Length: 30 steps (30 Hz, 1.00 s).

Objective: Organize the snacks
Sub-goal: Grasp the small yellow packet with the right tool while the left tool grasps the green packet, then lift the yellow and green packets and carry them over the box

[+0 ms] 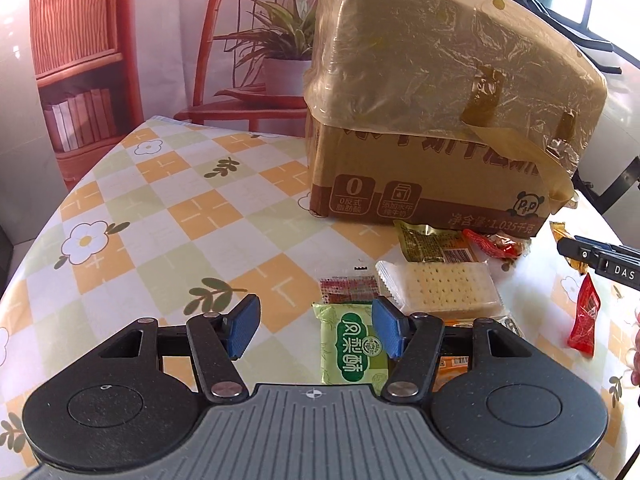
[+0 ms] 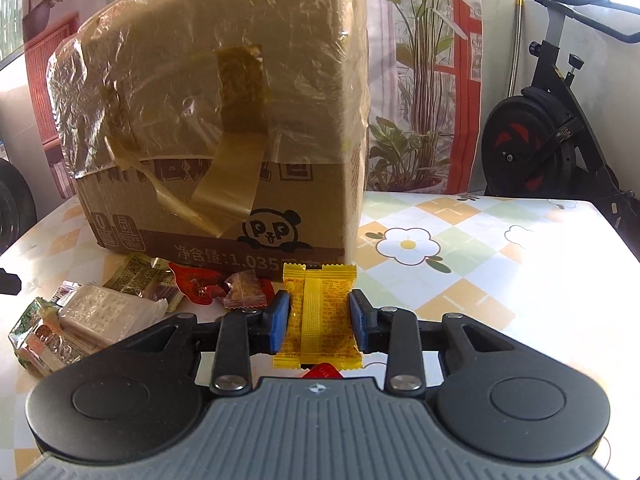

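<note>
My right gripper [image 2: 319, 320] is clamped on a yellow snack packet [image 2: 320, 316] in front of the taped cardboard box [image 2: 224, 120], seen only from the right wrist, while my left gripper [image 1: 316, 326] hangs spread wide over a green pastry packet [image 1: 352, 350] beside the cracker pack [image 1: 444, 284].

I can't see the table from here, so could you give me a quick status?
Left tool open over green packet. Right tool closing around yellow packet, contact unclear. Taped cardboard box close ahead.
</note>
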Tool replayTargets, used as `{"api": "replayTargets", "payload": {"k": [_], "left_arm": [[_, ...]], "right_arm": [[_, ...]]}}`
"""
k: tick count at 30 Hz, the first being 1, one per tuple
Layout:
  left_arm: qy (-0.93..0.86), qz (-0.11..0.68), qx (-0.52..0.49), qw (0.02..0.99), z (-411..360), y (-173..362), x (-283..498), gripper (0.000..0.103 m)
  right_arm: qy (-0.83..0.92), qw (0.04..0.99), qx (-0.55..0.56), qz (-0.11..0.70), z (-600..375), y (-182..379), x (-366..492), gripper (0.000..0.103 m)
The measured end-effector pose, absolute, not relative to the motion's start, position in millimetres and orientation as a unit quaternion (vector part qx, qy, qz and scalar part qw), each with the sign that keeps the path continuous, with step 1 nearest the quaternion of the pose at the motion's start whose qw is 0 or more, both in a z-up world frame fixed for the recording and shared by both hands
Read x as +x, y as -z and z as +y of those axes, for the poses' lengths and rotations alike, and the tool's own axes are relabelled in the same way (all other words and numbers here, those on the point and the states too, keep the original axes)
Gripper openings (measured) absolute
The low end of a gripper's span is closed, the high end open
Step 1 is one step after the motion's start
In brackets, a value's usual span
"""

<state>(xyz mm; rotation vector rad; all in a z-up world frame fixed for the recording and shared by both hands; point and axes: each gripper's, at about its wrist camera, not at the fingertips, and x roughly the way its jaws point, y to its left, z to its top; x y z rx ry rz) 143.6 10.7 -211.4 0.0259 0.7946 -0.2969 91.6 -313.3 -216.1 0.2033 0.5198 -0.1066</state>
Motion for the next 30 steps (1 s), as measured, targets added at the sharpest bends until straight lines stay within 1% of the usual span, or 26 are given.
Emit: {"api": "replayTargets", "payload": {"k": [3, 7, 11, 17, 23, 25, 26, 27, 30], "left_arm": [[0.161, 0.391, 0.025, 0.906, 4, 218, 139, 0.064], [0.163, 0.397, 0.026, 0.903, -1, 226, 137, 0.063], [0.157, 0.398, 0.015, 0.904, 1, 228, 139, 0.063], [0.137, 0.398, 0.018, 0.907, 3, 233, 142, 0.063], [0.135, 0.390, 0.050, 0.909, 0, 237, 139, 0.065], [0.133, 0.398, 0.044, 0.907, 1, 239, 142, 0.061], [0.135, 0.400, 0.040, 0.906, 1, 239, 143, 0.043], [0.130, 0.402, 0.044, 0.905, -1, 238, 142, 0.040], [0.117, 0.393, 0.045, 0.911, 0, 234, 139, 0.040]], "right_arm": [[0.033, 0.960, 0.128, 0.246, -301, 210, 83, 0.034], [0.026, 0.956, 0.148, 0.250, -286, 216, 77, 0.034], [0.029, 0.952, 0.166, 0.257, -282, 223, 71, 0.034], [0.036, 0.957, 0.153, 0.245, -286, 217, 64, 0.034], [0.031, 0.959, 0.153, 0.237, -282, 212, 63, 0.034], [0.031, 0.960, 0.151, 0.234, -280, 210, 62, 0.034], [0.031, 0.961, 0.147, 0.232, -279, 209, 62, 0.034], [0.032, 0.962, 0.141, 0.231, -278, 207, 63, 0.034], [0.038, 0.966, 0.117, 0.225, -276, 203, 60, 0.034]]}}
